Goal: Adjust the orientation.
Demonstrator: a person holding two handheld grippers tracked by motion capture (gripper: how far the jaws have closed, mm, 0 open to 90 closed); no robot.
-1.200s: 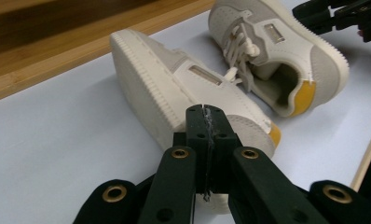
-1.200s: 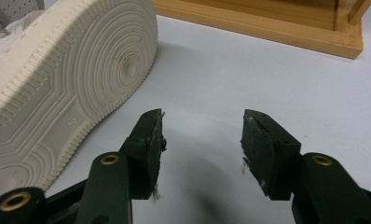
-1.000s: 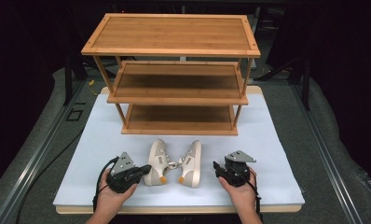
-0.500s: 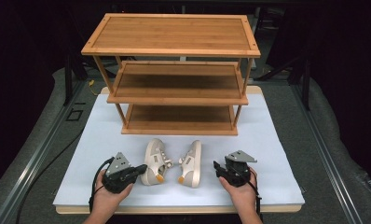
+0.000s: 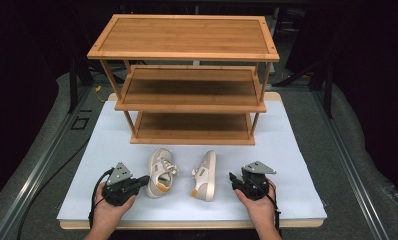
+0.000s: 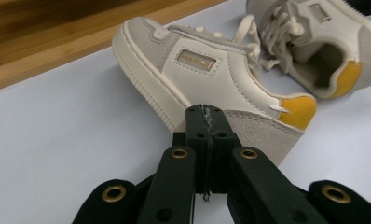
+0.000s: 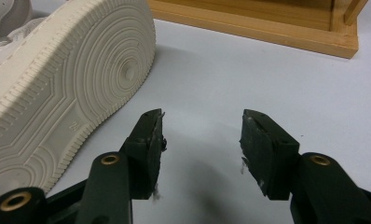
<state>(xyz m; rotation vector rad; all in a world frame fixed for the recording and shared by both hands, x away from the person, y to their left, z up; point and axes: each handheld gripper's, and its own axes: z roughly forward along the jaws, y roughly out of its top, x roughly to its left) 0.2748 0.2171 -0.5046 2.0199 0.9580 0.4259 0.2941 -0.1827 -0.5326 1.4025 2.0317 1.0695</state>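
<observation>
Two cream shoes with yellow heels lie on the white mat [image 5: 292, 150]. The left shoe [image 5: 159, 172] stands on its sole, and its side [image 6: 207, 79] is close in the left gripper view. My left gripper [image 5: 145, 179] is shut, with its tips [image 6: 206, 116] right at that shoe's heel side and nothing visible between them. The right shoe [image 5: 205, 175] lies on its side, and its ribbed sole [image 7: 67, 88] faces my right gripper [image 5: 234, 180]. That gripper is open [image 7: 202, 135] just right of the sole, with bare mat between its fingers.
A three-tier wooden shelf [image 5: 187, 105] stands at the back of the mat, its bottom board [image 7: 267, 32] just beyond the shoes. The mat's front edge runs close to both hands. Dark floor and metal rails flank the table.
The left gripper and the left shoe have both shifted slightly to the left. The right gripper and the right shoe have stayed put.
</observation>
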